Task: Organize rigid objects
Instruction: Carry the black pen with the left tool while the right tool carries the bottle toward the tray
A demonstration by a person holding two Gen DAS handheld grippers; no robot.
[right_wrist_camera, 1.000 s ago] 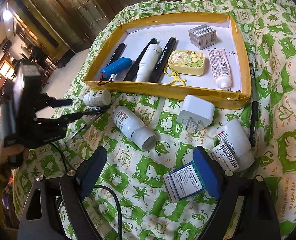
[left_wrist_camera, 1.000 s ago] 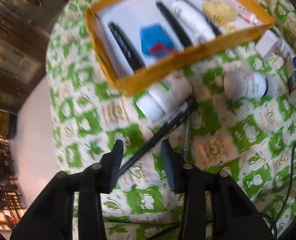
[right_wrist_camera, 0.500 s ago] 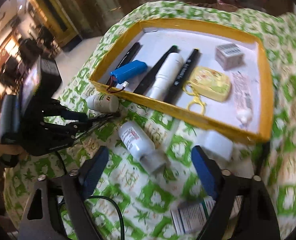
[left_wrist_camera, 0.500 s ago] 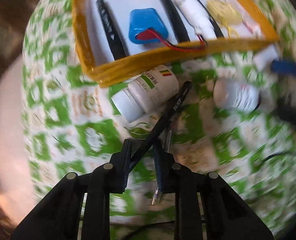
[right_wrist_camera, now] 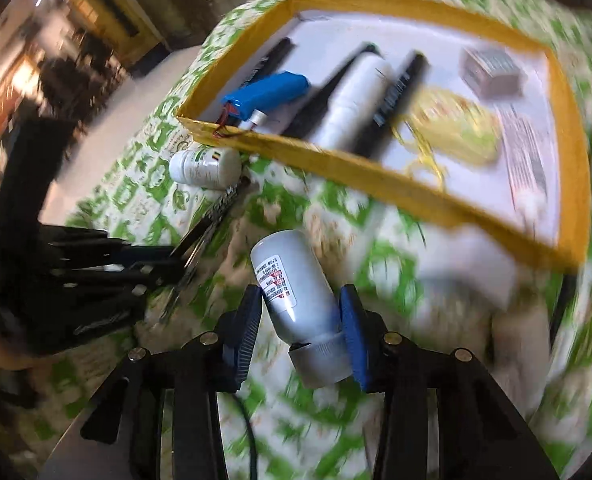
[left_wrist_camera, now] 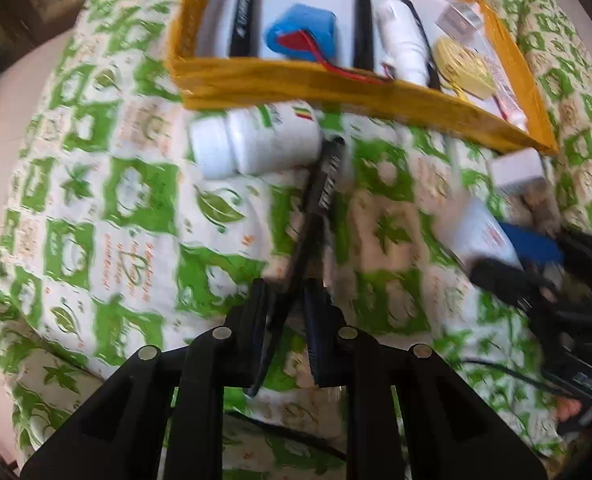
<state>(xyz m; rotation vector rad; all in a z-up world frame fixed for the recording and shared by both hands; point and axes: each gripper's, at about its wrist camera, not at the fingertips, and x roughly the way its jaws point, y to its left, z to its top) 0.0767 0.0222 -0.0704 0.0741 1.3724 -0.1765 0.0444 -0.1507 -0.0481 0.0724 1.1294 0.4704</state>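
A yellow-rimmed tray [left_wrist_camera: 336, 84] [right_wrist_camera: 416, 196] holds black markers, a blue battery pack [left_wrist_camera: 300, 36], a white tube and a yellow case. My left gripper [left_wrist_camera: 285, 296] is shut on a black marker [left_wrist_camera: 324, 188] that points toward the tray; it shows at the left of the right wrist view [right_wrist_camera: 171, 260]. A white pill bottle [left_wrist_camera: 255, 142] [right_wrist_camera: 207, 166] lies beside the marker's tip. My right gripper [right_wrist_camera: 302, 308] stands around a white bottle with a grey cap [right_wrist_camera: 296, 300]; its right finger touches the cap, the left finger stands slightly apart.
A white plug adapter [left_wrist_camera: 516, 170] lies near the tray's corner on the green-and-white patterned cloth [left_wrist_camera: 95, 200]. A grey box [right_wrist_camera: 492, 72] and a tube [right_wrist_camera: 524, 152] lie in the tray's right part. Cables run along the near edge.
My left gripper closed on the black marker and turned it toward the tray. My right gripper moved left and forward over the grey-capped bottle and narrowed around it.
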